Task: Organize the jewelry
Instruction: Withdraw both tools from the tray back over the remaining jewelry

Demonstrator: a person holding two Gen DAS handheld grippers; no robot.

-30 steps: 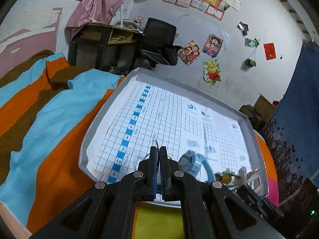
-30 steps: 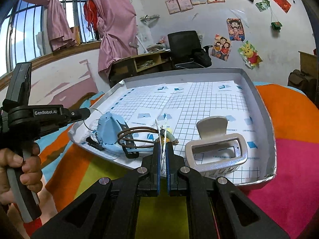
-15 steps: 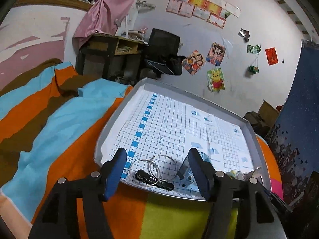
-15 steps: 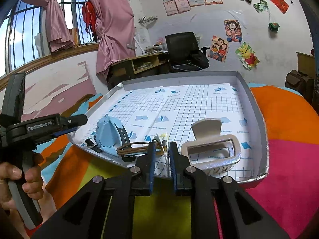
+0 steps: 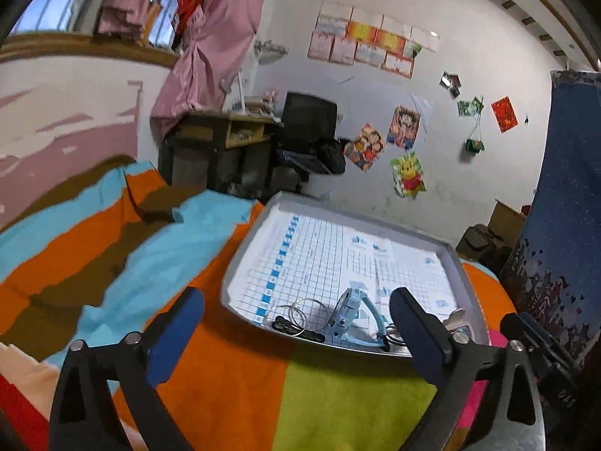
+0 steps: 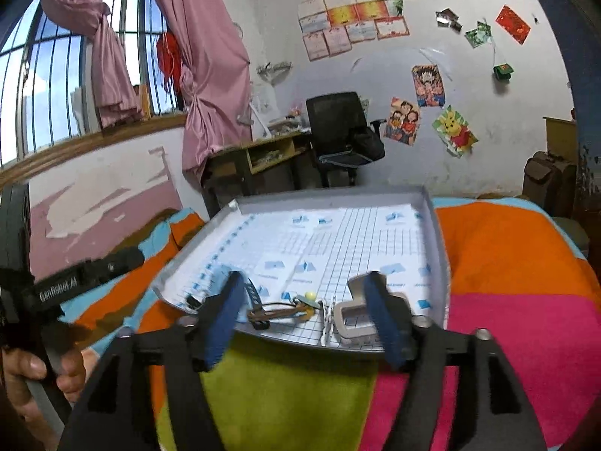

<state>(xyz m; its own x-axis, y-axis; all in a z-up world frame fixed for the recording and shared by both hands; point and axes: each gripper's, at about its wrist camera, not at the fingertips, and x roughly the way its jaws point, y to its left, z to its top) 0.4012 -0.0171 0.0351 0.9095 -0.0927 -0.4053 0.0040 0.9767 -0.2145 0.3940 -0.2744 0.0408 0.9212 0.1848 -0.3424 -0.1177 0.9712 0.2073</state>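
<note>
A grey tray (image 5: 240,255) lined with grid paper lies on a striped bedspread. Near its front edge lie thin wire rings with a black clasp (image 5: 300,319), a light blue watch (image 5: 347,314), a brown cord bracelet (image 6: 278,310) with a yellow bead, a white clip (image 6: 327,319) and a beige hair claw (image 6: 357,319). My left gripper (image 5: 296,332) is open and empty, held back from the tray's front edge. My right gripper (image 6: 304,323) is open and empty too, just in front of the tray (image 6: 437,233).
The bedspread (image 5: 233,383) has orange, blue, green and pink blocks. The hand holding the left gripper (image 6: 33,368) shows at the left of the right wrist view. A desk (image 5: 225,139) and black chair (image 6: 338,127) stand beyond the bed.
Both grippers were shut at the tray's front items a second ago. They have opened wide, let go of the items and pulled back toward the bed's near side.
</note>
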